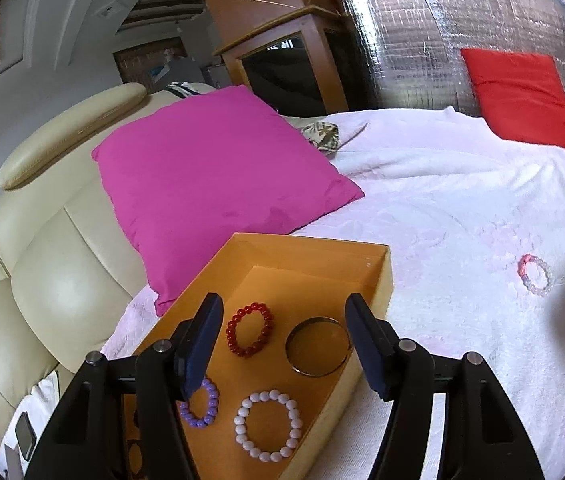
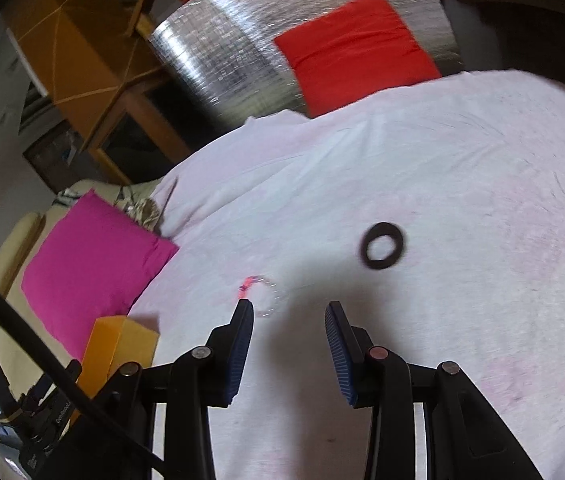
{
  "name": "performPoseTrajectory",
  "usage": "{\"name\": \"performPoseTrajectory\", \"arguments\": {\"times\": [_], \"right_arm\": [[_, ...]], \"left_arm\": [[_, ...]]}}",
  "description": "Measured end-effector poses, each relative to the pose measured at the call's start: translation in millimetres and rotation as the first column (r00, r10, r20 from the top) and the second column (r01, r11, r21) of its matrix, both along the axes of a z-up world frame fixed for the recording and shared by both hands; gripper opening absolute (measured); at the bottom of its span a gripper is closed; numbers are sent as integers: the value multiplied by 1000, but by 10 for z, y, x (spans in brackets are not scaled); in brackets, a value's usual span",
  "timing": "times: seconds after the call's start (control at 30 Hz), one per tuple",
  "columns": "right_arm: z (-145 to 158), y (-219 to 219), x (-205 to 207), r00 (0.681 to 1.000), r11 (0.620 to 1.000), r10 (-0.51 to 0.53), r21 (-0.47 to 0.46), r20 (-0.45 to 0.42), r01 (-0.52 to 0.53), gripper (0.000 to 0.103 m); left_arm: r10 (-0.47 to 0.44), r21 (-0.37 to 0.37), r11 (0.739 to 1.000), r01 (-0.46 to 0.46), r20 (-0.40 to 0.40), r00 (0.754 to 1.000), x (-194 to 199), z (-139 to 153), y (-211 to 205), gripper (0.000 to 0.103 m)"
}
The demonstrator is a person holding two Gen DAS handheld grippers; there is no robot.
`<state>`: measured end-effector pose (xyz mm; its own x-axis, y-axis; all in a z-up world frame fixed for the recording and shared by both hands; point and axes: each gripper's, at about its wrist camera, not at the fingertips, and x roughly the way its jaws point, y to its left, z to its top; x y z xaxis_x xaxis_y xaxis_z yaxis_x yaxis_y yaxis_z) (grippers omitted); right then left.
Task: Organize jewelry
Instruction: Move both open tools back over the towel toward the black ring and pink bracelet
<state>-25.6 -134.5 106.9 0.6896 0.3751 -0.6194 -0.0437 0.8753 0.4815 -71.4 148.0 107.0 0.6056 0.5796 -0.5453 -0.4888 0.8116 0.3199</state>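
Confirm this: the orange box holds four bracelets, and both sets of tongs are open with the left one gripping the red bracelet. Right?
Not quite. In the left wrist view the left tongs grip nothing; the red bracelet lies in the orange box. The rest holds; the right tongs are open too.

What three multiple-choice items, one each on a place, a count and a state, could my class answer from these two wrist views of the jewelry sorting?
1. Where does the black ring lie?
A. In the orange box
B. On the white blanket
C. On the pink pillow

2. How many bracelets lie in the orange box?
A. Two
B. Four
C. Six

3. How does the right gripper stand?
A. Open and holding nothing
B. Shut on the black ring
C. Shut on a bracelet

Key:
1 B, as the right wrist view shows it on the white blanket, apart from the box.
2 B, as the red bracelet, the metal bangle, the purple bracelet and the pale bead bracelet lie inside.
3 A, as its jaws stand apart with only blanket between them.
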Motion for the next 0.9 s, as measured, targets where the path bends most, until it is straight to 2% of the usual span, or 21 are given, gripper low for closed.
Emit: {"name": "performPoseTrajectory", "arguments": {"times": [0.23, 0.4, 0.6, 0.73, 0.77, 0.83, 0.87, 0.9], "right_arm": [[-67, -367, 147, 999, 999, -40, 3, -19, 41, 40], [-163, -536, 364, 996, 997, -76, -10, -41, 76, 40], [-310, -469, 643, 994, 993, -85, -92, -62, 79, 40], [-360, -307, 804, 996, 978, -69, -201, -64, 55, 40], [-389, -256, 845, 995, 971, -68, -236, -68, 50, 38], [-480, -180, 921, 994, 952, -69, -302, -88, 40, 25], [-528, -154, 940, 993, 942, -71, -333, -99, 34, 14], [-564, -129, 943, 993, 930, -77, -366, -94, 37, 13]], "left_arm": [[-26, 20, 999, 26, 9, 1000, 98, -32, -197, 64], [-109, 52, 993, 108, 10, 994, 178, -48, -492, 64], [-194, 43, 980, 195, -14, 981, 313, -135, -764, 64], [-228, 30, 973, 229, -36, 973, 397, -210, -872, 64], [-234, 26, 972, 235, -38, 972, 408, -223, -894, 64], [-248, 4, 969, 248, -41, 968, 446, -248, -919, 64], [-252, -17, 968, 252, -43, 967, 468, -264, -925, 64], [-255, -34, 967, 254, -44, 966, 478, -278, -931, 64]]}}
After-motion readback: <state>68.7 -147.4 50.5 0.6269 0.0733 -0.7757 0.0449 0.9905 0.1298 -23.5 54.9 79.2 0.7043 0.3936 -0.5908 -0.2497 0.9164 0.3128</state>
